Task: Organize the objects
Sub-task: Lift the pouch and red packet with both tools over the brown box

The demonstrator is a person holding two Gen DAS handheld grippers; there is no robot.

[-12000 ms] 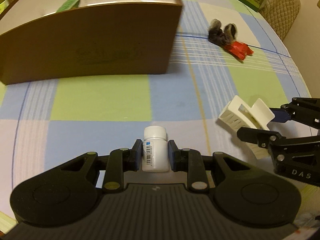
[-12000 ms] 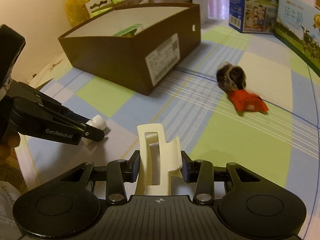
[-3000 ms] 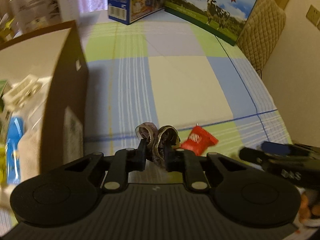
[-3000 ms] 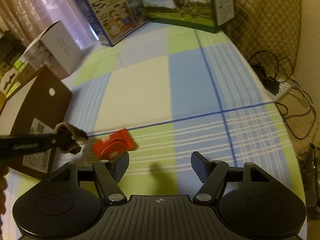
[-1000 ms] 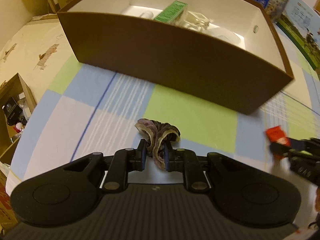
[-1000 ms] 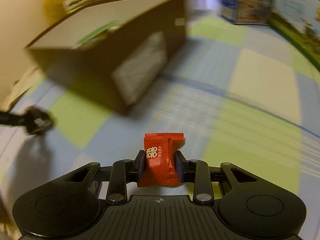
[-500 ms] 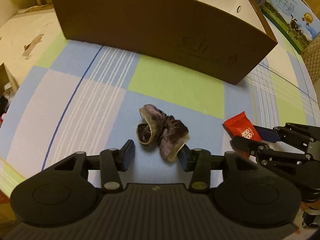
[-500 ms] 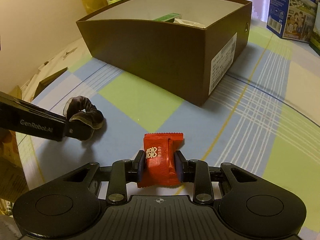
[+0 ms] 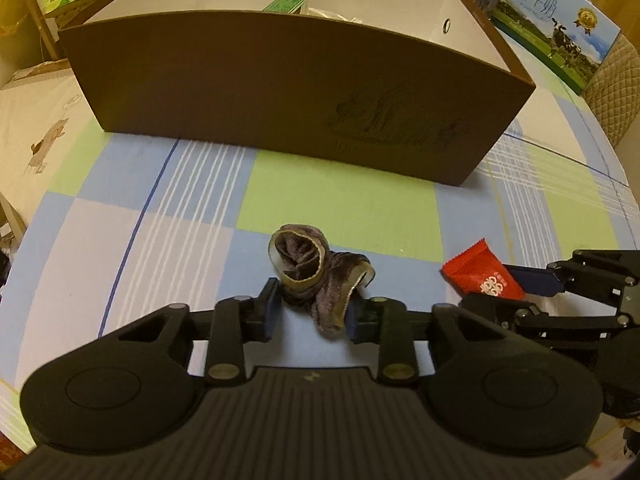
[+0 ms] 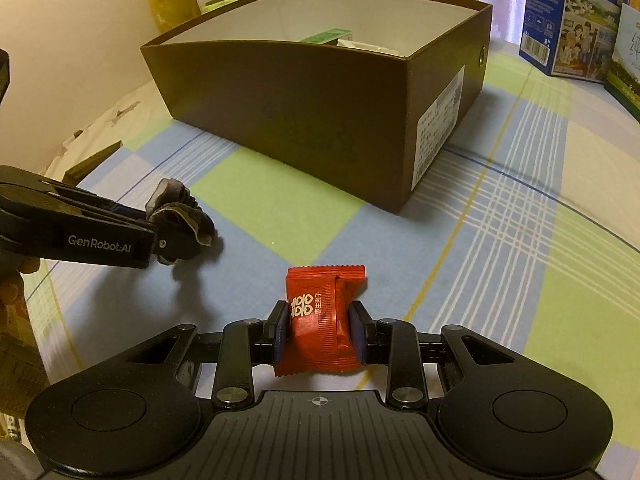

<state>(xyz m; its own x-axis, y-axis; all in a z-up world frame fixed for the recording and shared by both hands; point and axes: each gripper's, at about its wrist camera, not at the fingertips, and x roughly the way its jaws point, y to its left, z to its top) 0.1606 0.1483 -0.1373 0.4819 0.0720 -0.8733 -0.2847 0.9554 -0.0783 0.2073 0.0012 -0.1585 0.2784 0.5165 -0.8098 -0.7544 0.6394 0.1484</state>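
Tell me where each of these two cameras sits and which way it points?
Left wrist view: sits on the left tool, looking along its fingers past a hair tie to the long side of the brown box; the right tool shows.
Right wrist view: sits on the right tool, which grips a red packet, facing the box's corner; the left tool shows.
Both share box, hair tie, packet.

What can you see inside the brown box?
Inside the brown box, only a green carton's top and a white item show above the rim. The near wall hides the floor and anything lower.
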